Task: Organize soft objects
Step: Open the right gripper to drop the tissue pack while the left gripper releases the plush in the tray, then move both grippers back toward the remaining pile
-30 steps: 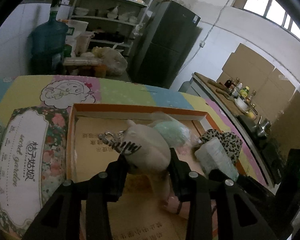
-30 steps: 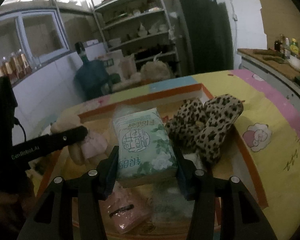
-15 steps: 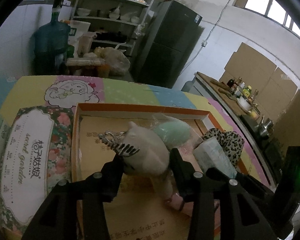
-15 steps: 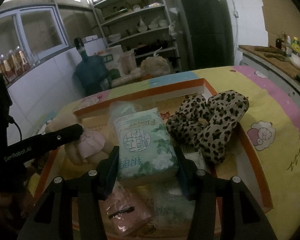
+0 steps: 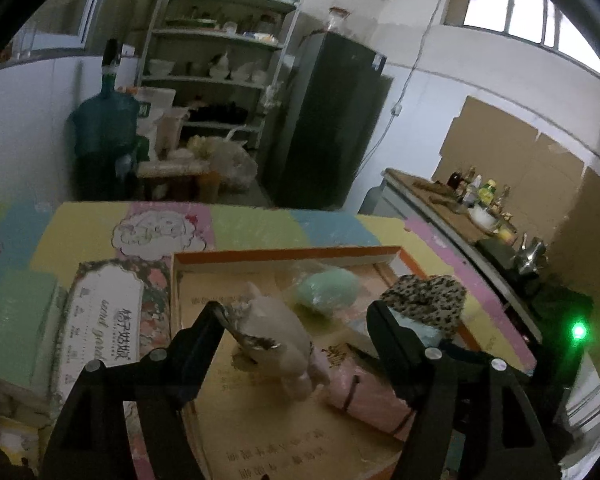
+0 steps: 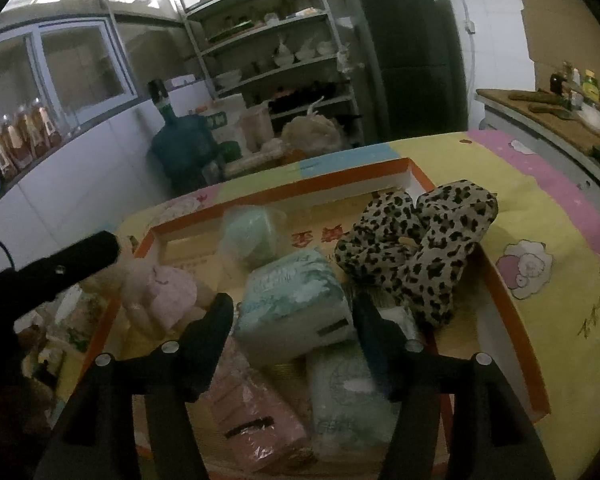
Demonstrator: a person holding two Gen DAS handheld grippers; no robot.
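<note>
An orange-rimmed cardboard tray holds the soft things. My left gripper is open; the cream plush toy lies on the tray floor between its spread fingers, apart from the right one. It also shows in the right wrist view. My right gripper is open around a green tissue pack, which rests on another pack. A pink packet, a mint bagged item and leopard slippers lie in the tray.
A floral box lid lies left of the tray on the pastel mat. A water jug, shelves and a dark fridge stand behind. A counter with bottles runs along the right.
My left gripper opened and let go of the plush toy, which now lies in the tray. My right gripper opened and released the green tissue pack, which tilted onto the other pack.
</note>
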